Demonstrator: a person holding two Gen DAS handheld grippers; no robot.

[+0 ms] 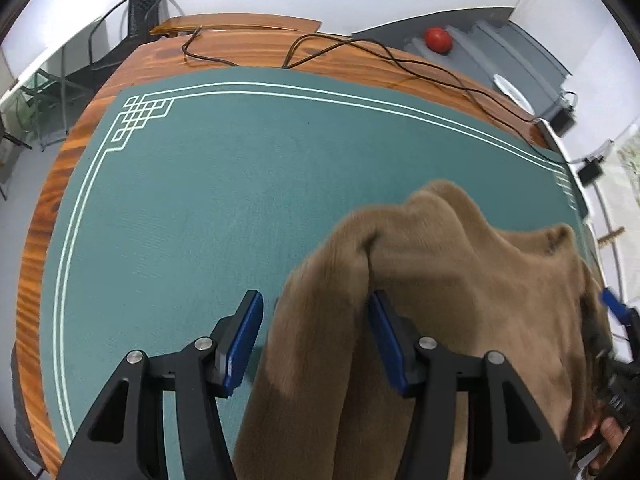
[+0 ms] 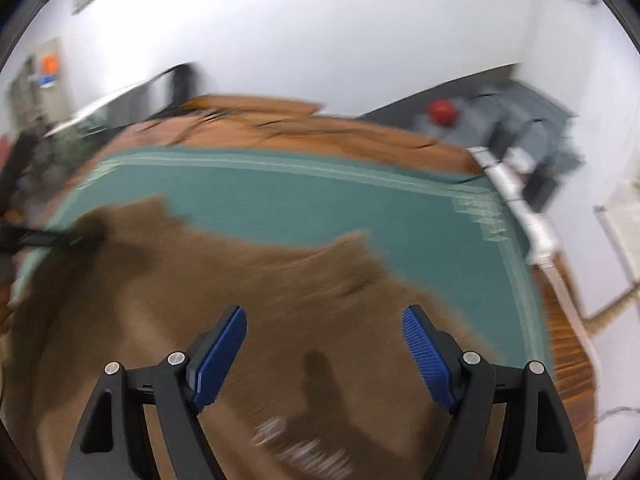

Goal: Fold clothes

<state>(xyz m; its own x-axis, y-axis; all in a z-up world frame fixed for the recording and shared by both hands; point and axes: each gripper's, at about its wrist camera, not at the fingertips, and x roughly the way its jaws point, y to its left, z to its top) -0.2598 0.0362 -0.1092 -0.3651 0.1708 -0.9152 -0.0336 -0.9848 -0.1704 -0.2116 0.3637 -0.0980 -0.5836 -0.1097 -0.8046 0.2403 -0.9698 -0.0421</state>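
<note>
A brown fleecy garment [image 1: 448, 280] lies bunched on the right part of the teal mat [image 1: 200, 200]. One fold of it runs up between the jaws of my left gripper [image 1: 316, 300]. The cloth touches the right pad [image 1: 386, 344], while a strip of mat shows beside the left pad [image 1: 246, 344], so nothing is pinched. In the blurred right wrist view the garment [image 2: 240, 280] spreads under my right gripper [image 2: 324, 314], which stands wide open above it. That gripper's blue pad [image 1: 616, 308] and a hand [image 1: 608, 436] show at the garment's right edge.
The mat has a white line border and covers a wooden table [image 1: 40, 208]. Thin dark cables [image 1: 360, 46] trail across the far wood. Beyond the table are a black chair [image 1: 140, 12], a red ball [image 1: 438, 39] on grey steps, and a white wall.
</note>
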